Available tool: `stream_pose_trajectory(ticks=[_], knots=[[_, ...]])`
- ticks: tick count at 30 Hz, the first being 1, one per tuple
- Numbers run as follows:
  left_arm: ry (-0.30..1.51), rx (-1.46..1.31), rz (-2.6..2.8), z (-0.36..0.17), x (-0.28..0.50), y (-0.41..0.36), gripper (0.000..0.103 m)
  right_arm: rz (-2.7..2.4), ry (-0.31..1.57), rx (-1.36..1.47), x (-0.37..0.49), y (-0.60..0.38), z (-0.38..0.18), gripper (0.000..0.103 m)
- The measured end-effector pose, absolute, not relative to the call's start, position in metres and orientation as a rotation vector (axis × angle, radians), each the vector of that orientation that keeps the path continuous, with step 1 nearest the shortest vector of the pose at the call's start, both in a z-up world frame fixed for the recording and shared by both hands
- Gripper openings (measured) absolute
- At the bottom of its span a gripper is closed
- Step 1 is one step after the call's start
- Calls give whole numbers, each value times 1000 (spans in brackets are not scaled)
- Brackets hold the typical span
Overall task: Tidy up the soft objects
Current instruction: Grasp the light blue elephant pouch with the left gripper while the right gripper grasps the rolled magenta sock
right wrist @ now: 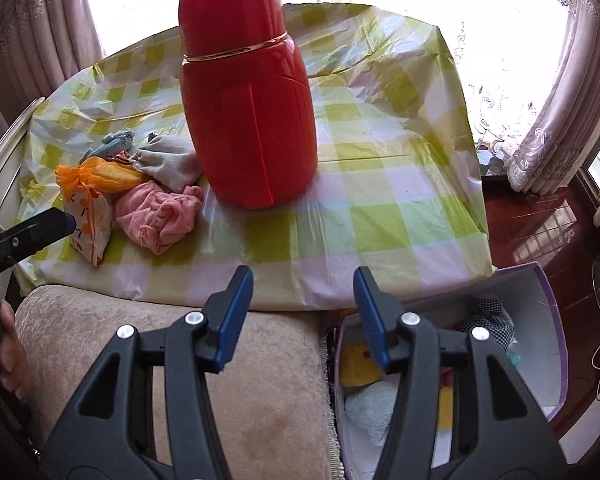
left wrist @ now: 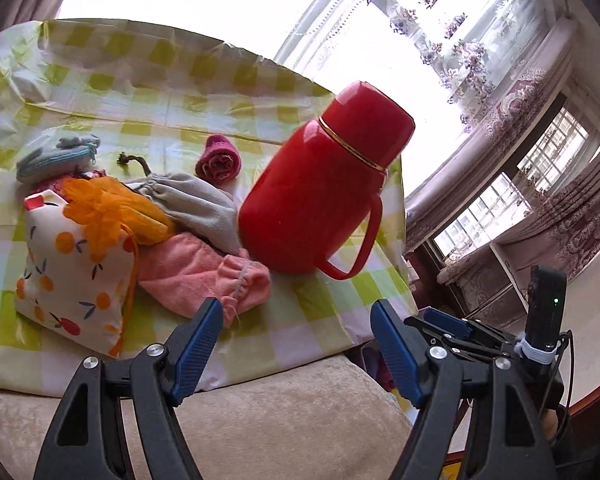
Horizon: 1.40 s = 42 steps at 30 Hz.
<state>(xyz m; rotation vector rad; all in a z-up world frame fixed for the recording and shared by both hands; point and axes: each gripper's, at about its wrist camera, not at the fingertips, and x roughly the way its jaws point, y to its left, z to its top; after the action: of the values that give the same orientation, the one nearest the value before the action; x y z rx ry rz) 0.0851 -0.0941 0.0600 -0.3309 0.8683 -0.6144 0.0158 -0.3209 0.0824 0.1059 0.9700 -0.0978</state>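
Note:
A pile of soft things lies on the checked tablecloth (left wrist: 148, 96): a fruit-print pouch (left wrist: 72, 272), an orange mesh bag (left wrist: 108, 208), a pink towel (left wrist: 196, 276), a grey drawstring bag (left wrist: 196, 204), a blue knitted piece (left wrist: 56, 156) and a rolled magenta cloth (left wrist: 219, 160). My left gripper (left wrist: 296, 332) is open and empty, just short of the pink towel. My right gripper (right wrist: 304, 300) is open and empty at the table's near edge, above a purple-rimmed box (right wrist: 556, 320) that holds several soft items. The pile also shows in the right wrist view (right wrist: 156, 216).
A large red thermos (left wrist: 320, 188) with a handle stands on the table right of the pile; it also shows in the right wrist view (right wrist: 248, 112). A beige cushion (right wrist: 228, 380) lies under both grippers. Curtained windows stand behind, and a dark wood floor (right wrist: 540, 224) lies to the right.

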Motion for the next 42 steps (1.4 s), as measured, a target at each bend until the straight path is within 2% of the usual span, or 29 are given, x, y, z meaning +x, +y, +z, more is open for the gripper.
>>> stream_pose_trajectory(ticks=[9,13,18,22,32,42], knots=[[785,-420,-415,68,115,2,77,30,921,13,52,-250,101,56],[753,-423,-358,71,129,31,77,74,879,-43,76,-216,111,65],[749,-407,-298,69,155,58,77,98,833,-111,116,-176,120,71],[778,-381,-262,62,182,73,77,75,833,-109,163,-155,120,73],[887,-116,-257,36,259,54,79,-140,894,-163,269,-135,79,74],[955,75,-325,2,304,20,79,-294,990,-179,325,-147,26,74]])
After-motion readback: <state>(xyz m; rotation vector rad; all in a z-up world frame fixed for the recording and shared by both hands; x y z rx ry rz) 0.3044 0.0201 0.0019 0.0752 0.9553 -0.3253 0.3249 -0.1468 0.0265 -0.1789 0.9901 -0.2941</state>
